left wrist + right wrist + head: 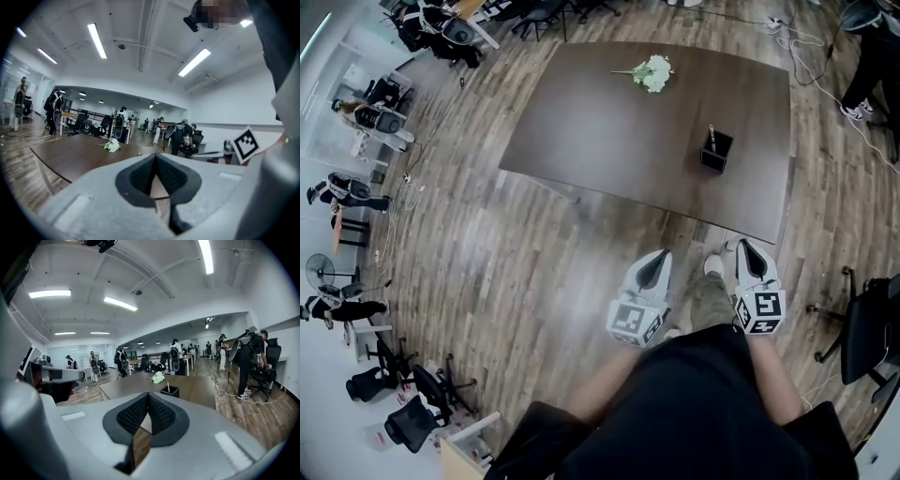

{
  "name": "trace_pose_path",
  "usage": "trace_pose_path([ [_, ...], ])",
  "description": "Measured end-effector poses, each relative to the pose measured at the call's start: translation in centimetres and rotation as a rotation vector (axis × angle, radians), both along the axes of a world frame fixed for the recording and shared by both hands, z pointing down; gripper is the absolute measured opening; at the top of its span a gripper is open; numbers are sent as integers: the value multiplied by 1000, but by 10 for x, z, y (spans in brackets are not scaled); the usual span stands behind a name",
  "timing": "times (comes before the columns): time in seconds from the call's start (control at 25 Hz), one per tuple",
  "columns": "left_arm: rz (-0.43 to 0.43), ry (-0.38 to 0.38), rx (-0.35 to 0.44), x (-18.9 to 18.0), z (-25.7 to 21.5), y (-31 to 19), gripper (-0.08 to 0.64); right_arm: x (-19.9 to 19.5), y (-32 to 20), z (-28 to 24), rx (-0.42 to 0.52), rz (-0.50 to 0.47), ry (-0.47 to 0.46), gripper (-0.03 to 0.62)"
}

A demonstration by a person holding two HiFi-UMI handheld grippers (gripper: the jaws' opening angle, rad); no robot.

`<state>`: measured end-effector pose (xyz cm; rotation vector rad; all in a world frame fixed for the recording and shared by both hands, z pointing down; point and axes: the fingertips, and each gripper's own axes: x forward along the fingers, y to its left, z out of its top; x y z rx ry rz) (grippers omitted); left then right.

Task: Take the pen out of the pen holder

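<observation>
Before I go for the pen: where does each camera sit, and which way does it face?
Head view: on the person's head, steeply down at floor and table; shows torso, left gripper, right gripper.
Left gripper view: on the left gripper, roughly level along its shut jaws toward table and flowers; right gripper's marker cube at right.
Right gripper view: on the right gripper, along its shut jaws toward the pen holder.
Shared: all three show the table and flowers.

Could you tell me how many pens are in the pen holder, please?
1: a single pen sticks up from the black pen holder, which stands toward the right side of the brown table. Shorter pens could be hidden inside the holder.
</observation>
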<state>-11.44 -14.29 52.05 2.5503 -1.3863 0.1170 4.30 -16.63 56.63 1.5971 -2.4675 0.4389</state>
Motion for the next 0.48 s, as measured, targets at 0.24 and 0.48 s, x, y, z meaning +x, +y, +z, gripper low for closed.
trace_pose_path([
  [0.24,-6,-17,-28,30,10,-78,3,22,-75,13,-47,-20,-35,2],
  [0.48,-16,-29,-41,62,19,-161,3,48,-153,13,-41,-47,-36,2],
])
